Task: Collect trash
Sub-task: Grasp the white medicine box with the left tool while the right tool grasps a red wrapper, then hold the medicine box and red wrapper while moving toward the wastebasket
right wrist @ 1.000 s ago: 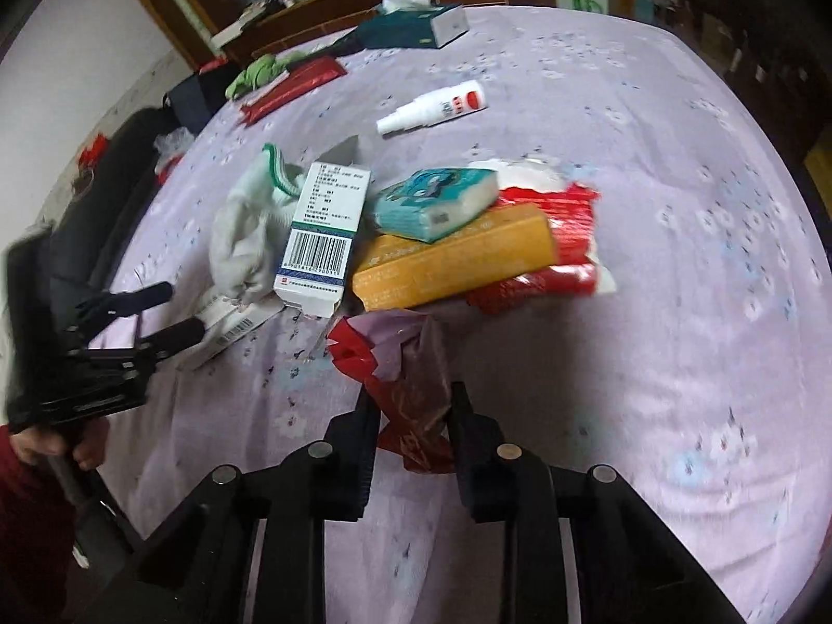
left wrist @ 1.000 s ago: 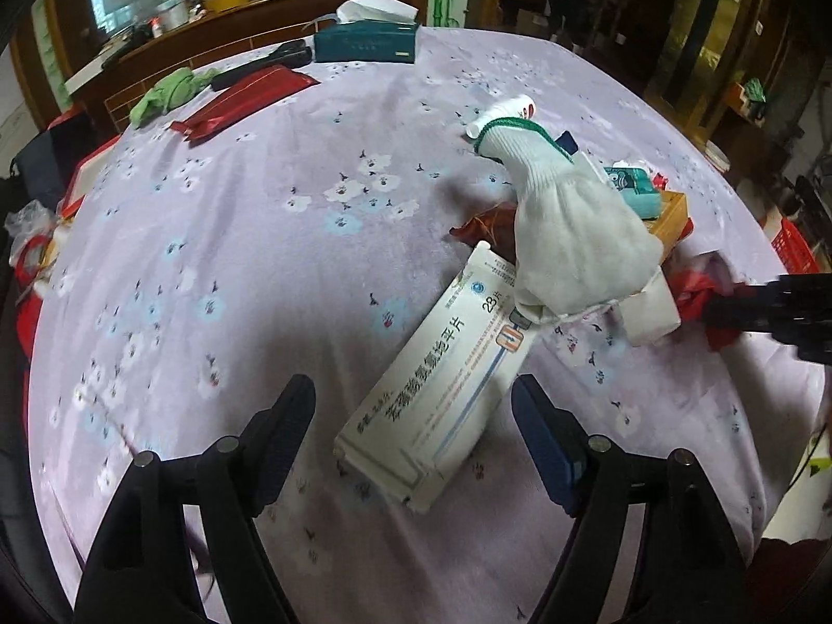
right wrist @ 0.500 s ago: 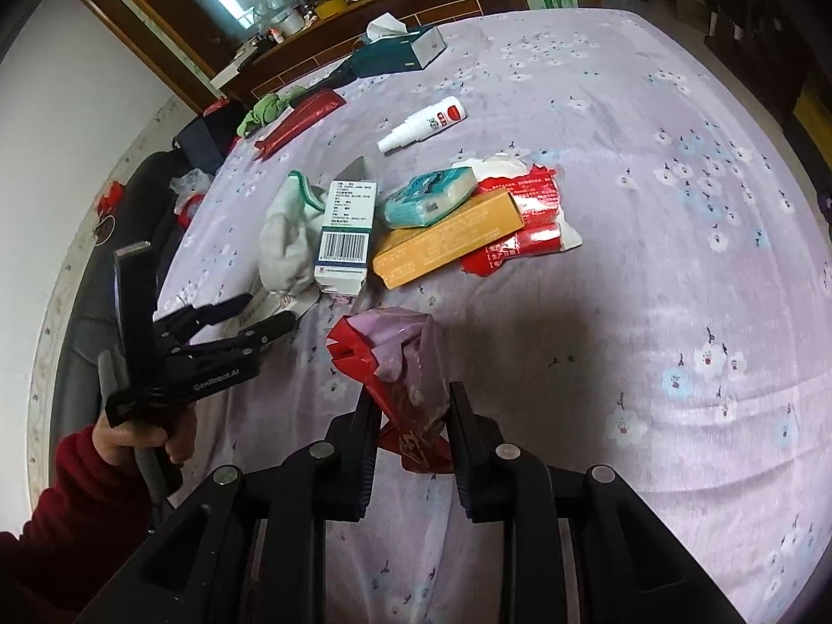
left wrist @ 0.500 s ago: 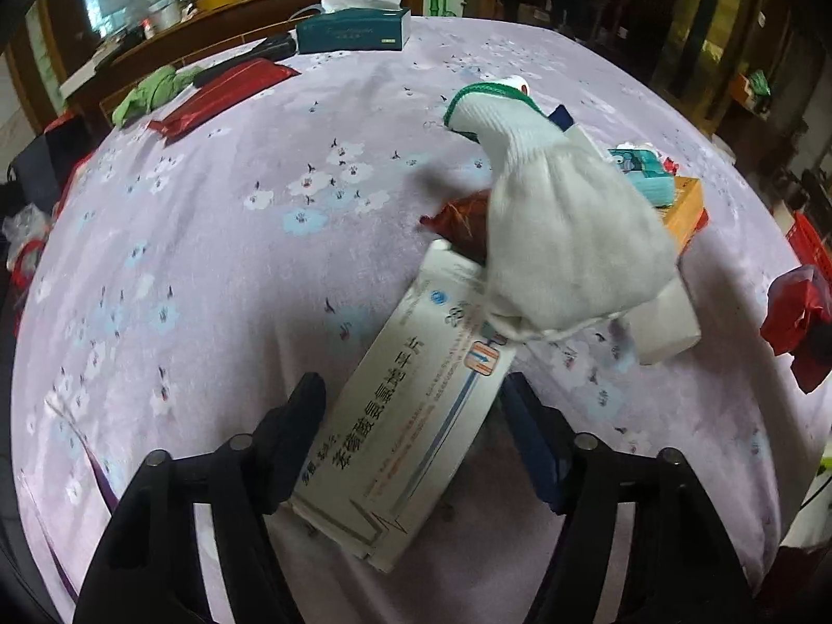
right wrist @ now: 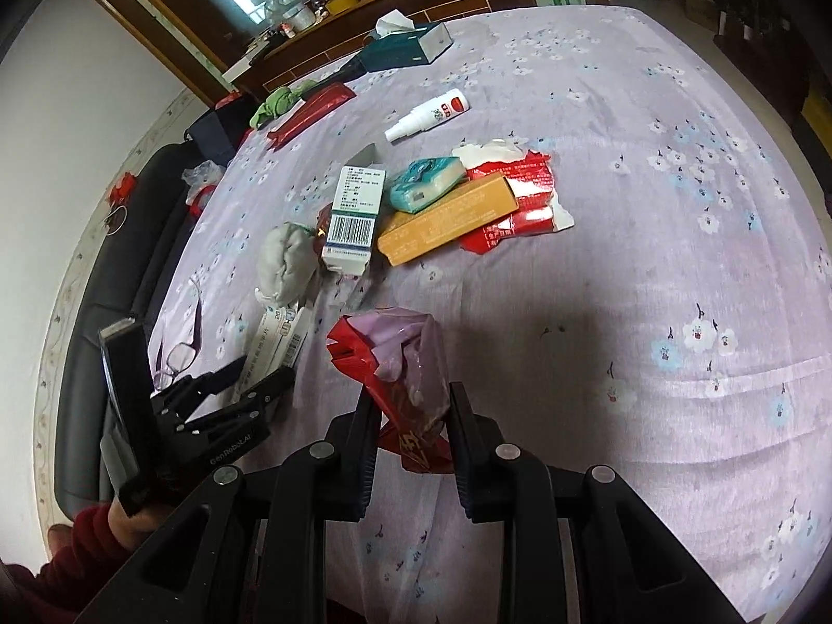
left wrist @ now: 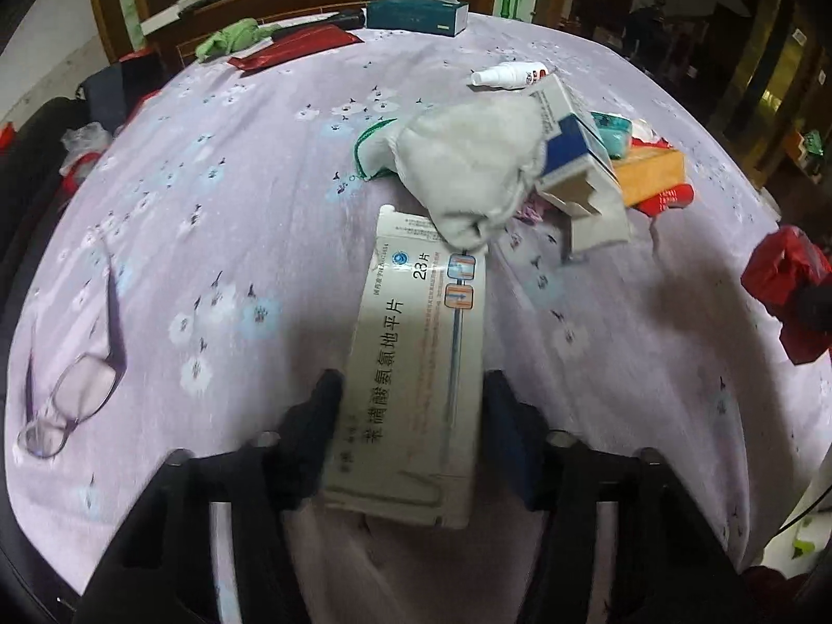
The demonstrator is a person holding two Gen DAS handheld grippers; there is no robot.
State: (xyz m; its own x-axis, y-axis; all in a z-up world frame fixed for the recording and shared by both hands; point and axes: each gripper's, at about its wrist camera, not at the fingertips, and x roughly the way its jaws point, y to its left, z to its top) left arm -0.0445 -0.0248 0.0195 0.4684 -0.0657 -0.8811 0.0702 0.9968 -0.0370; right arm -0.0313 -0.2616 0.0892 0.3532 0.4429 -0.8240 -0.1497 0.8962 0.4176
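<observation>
Wrapper (right wrist: pixel 411 390), red, pinched in R gripper (right wrist: pixel 411 405) jaws above desk (right wrist: pixel 650 260). L gripper (left wrist: pixel 413 416) jaws wide, astride pill box (left wrist: pixel 416 364).

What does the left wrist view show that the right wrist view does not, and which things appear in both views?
Only the left wrist view shows the printed face of the long white medicine box, lying between the fingers of the left claw, which are apart on either side of it.

Only the right wrist view shows the person's hand holding the left tool, and the right claw shut on the red wrapper.

Both show the white glove, the spray bottle, the orange box, the eyeglasses and the teal tissue box.
</observation>
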